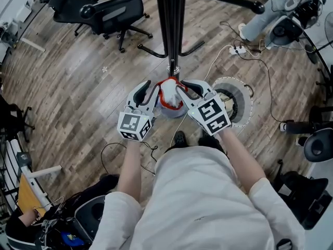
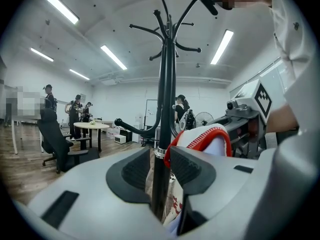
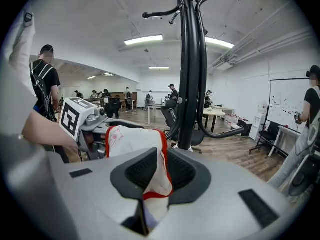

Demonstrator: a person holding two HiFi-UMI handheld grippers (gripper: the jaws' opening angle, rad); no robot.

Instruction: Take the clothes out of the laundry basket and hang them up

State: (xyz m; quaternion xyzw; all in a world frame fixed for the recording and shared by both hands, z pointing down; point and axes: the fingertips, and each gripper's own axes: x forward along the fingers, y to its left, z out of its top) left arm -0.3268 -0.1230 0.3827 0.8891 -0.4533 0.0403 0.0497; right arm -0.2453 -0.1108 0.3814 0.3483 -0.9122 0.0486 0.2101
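Note:
A white garment with red trim [image 1: 167, 94] hangs between my two grippers, close in front of the black coat rack pole [image 1: 171, 25]. My right gripper [image 1: 186, 89] is shut on it: in the right gripper view the cloth [image 3: 132, 139] is pinched between the pads [image 3: 159, 169]. My left gripper [image 1: 148, 86] stands with its jaws apart [image 2: 159, 161]. The red-trimmed cloth [image 2: 210, 141] lies over its right finger and hangs low in the gap, and the pole [image 2: 162, 134] shows through the gap. A pale blue-grey thing [image 1: 171, 111] sits on the floor under the garment, mostly hidden.
The rack's curved legs [image 1: 151, 51] spread over the wooden floor. A round white and grey device [image 1: 235, 102] stands to the right, with cables [image 1: 229, 51] around it. Black office chairs [image 1: 104, 9] stand at the back left. People stand far off by a round table [image 2: 91, 126].

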